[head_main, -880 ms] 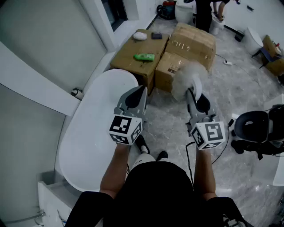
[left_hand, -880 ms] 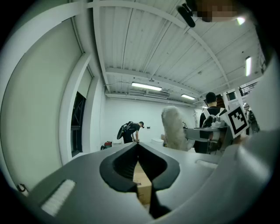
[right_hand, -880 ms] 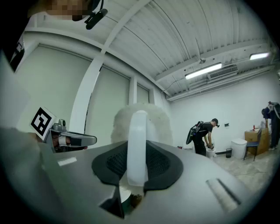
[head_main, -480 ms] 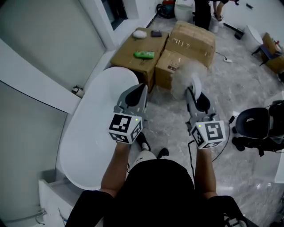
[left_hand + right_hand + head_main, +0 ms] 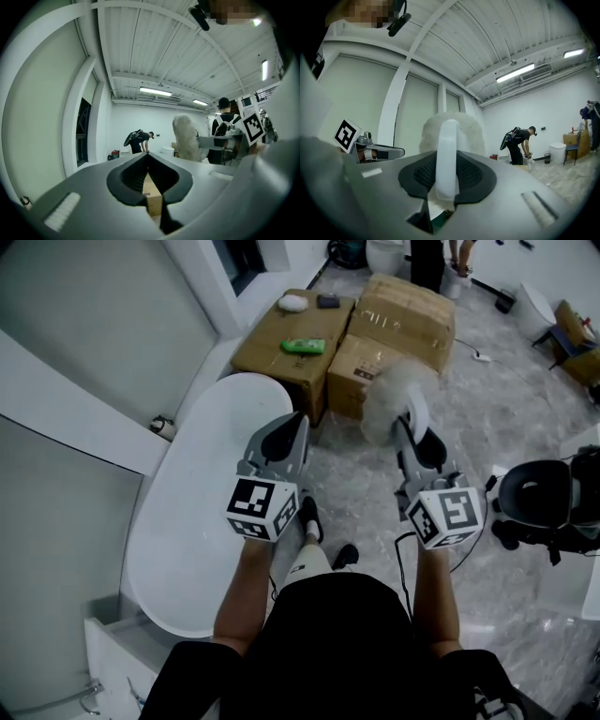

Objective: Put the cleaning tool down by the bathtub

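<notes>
Okay, we have the right gripper [image 5: 446, 177] clamped on the cleaning tool [image 5: 466, 129]. Its white handle [image 5: 446, 140] stands upright between the two dark pads, which press on it from both sides. The fluffy pale head sits just past the jaw tips, ahead of and slightly above them, and spreads wider than the jaws.

From the head view, we see the tool held in the air over the marble floor [image 5: 361, 498], not resting on anything. The cardboard boxes [image 5: 281, 334] lie further ahead of the right gripper, beyond the fluffy head. A green item [image 5: 303, 346] lies on top of one box, and we can't tell what it is.

The left gripper [image 5: 298, 425] is closed and holds nothing. In its own view the jaw tips meet, and only a bare hollow shows behind them, with a box visible through it. It is level, beside the right gripper and a little apart from it. The tool's head shows off to its right in its view.

The white bathtub [image 5: 202, 484] lies below and to the left of the left gripper, whose body overlaps the tub's rim in the head view. That puts the tub on the far side of the left gripper from the right one, so the tool is well apart from it, up and to its right.
</notes>
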